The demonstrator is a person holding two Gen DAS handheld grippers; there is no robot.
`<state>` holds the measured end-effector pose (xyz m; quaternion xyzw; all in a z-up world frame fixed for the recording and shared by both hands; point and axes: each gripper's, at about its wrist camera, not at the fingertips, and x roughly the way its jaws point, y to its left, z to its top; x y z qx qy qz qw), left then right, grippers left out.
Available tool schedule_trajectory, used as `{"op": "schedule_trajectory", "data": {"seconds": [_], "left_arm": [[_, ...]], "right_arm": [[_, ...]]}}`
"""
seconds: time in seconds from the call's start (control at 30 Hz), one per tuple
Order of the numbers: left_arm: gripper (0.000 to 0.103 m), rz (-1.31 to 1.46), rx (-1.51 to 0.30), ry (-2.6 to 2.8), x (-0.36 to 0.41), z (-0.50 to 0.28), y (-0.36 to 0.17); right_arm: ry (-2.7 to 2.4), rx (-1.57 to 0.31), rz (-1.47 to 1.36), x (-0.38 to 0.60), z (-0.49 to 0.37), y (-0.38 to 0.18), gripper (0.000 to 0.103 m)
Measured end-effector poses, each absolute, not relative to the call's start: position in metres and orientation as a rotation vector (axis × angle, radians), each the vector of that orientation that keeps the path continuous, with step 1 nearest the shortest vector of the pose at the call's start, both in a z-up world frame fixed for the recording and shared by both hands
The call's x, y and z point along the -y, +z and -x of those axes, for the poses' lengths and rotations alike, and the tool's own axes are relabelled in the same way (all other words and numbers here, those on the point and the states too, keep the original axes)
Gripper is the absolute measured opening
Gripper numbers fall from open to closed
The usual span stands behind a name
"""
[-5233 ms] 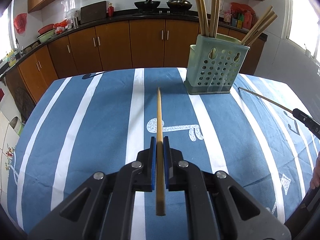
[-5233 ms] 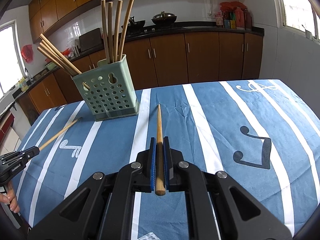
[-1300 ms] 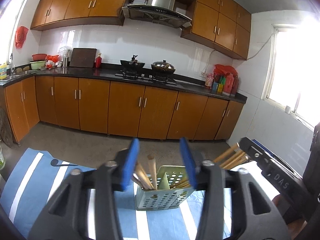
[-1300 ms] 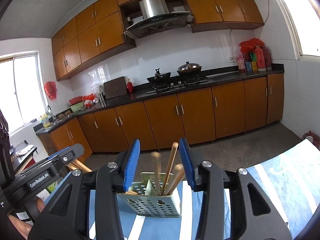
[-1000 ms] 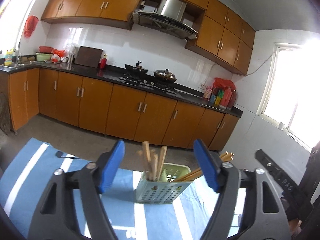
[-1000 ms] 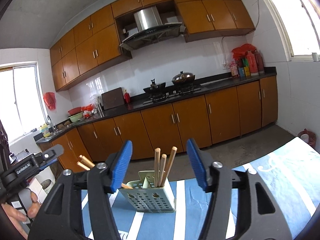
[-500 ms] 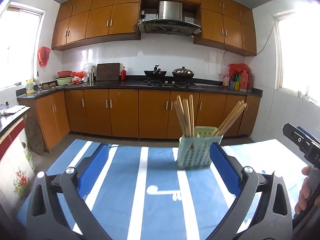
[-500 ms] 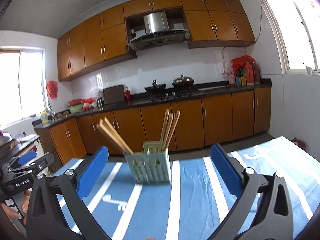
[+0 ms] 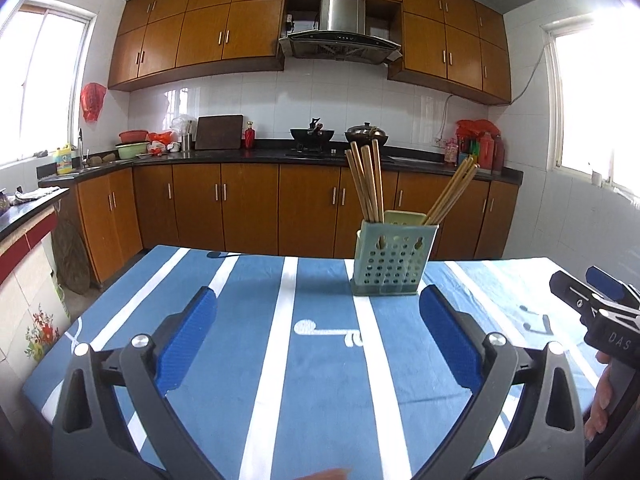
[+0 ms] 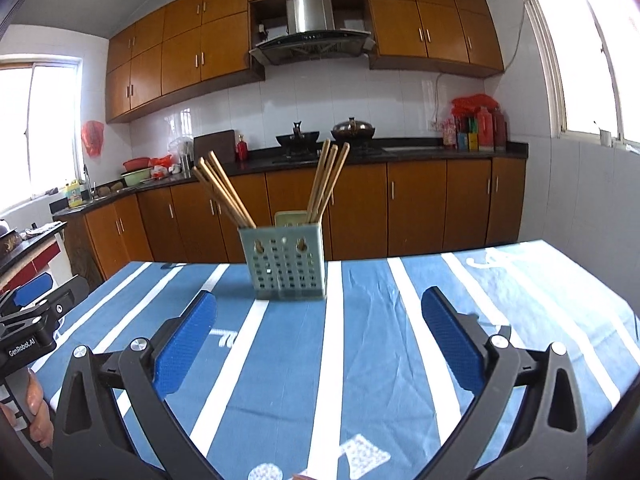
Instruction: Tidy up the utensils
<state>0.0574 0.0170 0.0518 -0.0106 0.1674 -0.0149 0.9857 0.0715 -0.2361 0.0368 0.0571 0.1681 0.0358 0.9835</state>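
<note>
the green perforated holder stands upright on the tabletop, which wears a blue cloth with white stripes, toward the far edge of it. wooden chopsticks fill the holder in two bunches: one bunch stands nearly upright in one compartment, the other bunch leans outward from the neighbouring compartment. seen from the right wrist view, the holder carries the leaning bunch on its left side and the more upright bunch on its right.

the left tool is released, its blue pads spread wide with nothing between them, and it sits on the near side of the holder, well apart from it. the right tool is likewise released and holds nothing, also on the near side of the holder and well apart from it. each tool shows at the edge of the other's view, beside the holder's near flank.
</note>
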Motion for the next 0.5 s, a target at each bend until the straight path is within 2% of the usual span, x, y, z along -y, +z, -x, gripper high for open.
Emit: {"op": "schedule_trajectory", "data": {"seconds": [0.5], "left_arm": [[0.099,-0.016,-0.391,-0.035,-0.01,-0.04,0.014]], "right_arm": [[0.067,-0.404,-0.069,0.226,-0.054,0.003,0.101]]}}
